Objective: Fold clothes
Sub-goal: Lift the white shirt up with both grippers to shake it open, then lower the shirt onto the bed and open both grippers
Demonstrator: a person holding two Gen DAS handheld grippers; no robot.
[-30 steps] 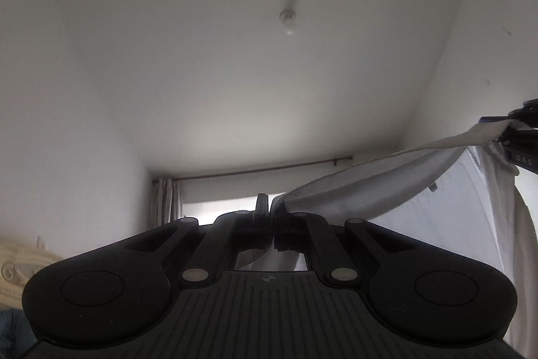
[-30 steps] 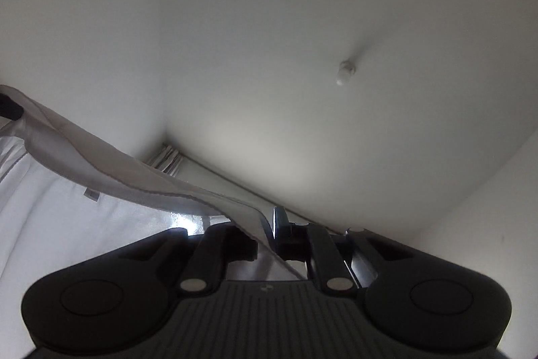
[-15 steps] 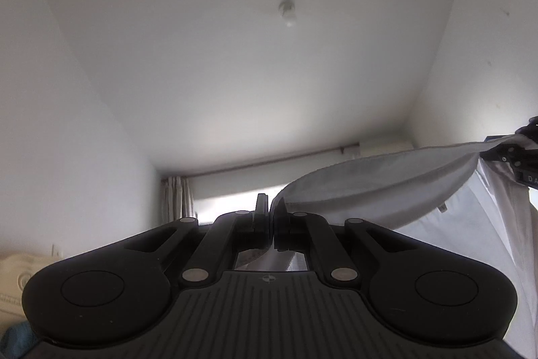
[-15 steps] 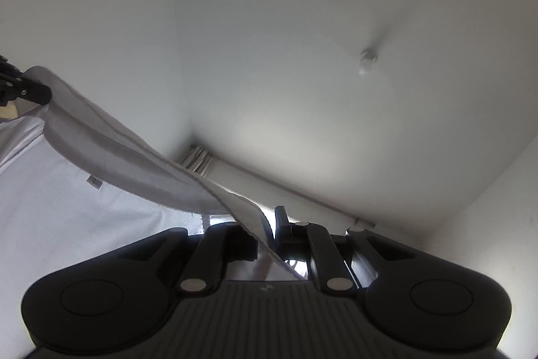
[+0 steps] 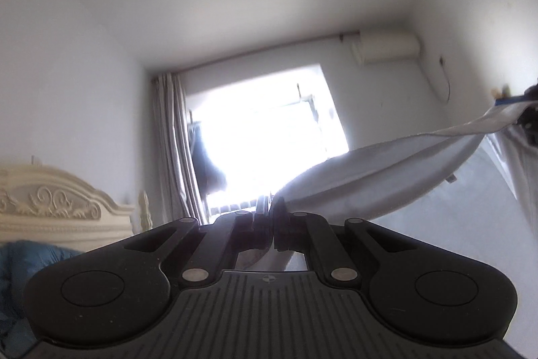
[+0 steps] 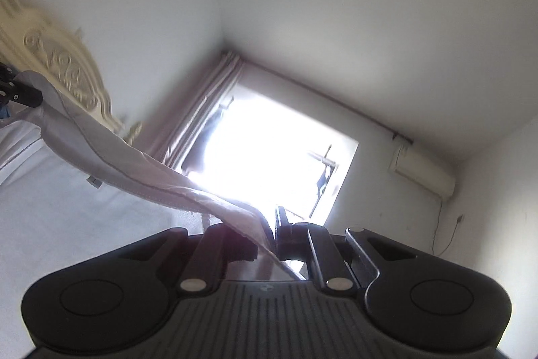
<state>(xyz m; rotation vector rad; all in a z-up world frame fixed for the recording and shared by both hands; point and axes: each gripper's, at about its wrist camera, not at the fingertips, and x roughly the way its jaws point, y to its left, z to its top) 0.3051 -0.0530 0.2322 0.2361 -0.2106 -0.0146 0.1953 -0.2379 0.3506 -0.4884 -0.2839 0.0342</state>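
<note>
The left hand-held gripper [image 5: 271, 224] is clenched on one corner of the white garment [image 5: 386, 177], and the right hand-held gripper [image 6: 267, 234] on the other, so the cloth hangs stretched between them. The thin hem could slip from either pinch if pulled taut. A small tag [image 6: 94, 181] seems sewn in; its writing is unreadable.

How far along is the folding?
Early. Done: both grippers have picked up the white garment. In hand: the left gripper and right gripper each pinch one end, its edge stretched between them in the air. Left: no fold shows yet.
</note>
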